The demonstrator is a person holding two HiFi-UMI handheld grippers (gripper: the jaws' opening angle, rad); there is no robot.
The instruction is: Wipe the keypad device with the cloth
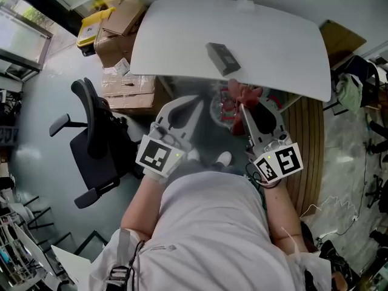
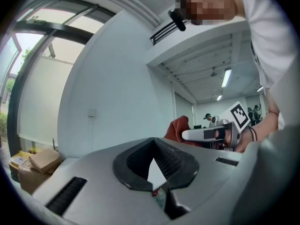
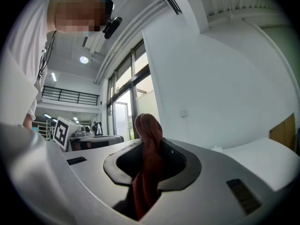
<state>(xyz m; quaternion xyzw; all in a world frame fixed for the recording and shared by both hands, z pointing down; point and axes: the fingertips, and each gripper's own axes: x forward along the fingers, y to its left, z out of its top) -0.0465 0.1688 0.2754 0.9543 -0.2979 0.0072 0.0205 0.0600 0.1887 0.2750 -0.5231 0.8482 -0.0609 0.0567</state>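
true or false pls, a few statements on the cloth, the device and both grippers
1. The right gripper holds the red cloth. True.
2. The device is in the left gripper. False: it lies on the table, untouched.
3. The left gripper is shut. True.
4. The cloth rests on the device. False: it is in the right gripper, apart from the device.
5. A black chair stands on the person's left. True.
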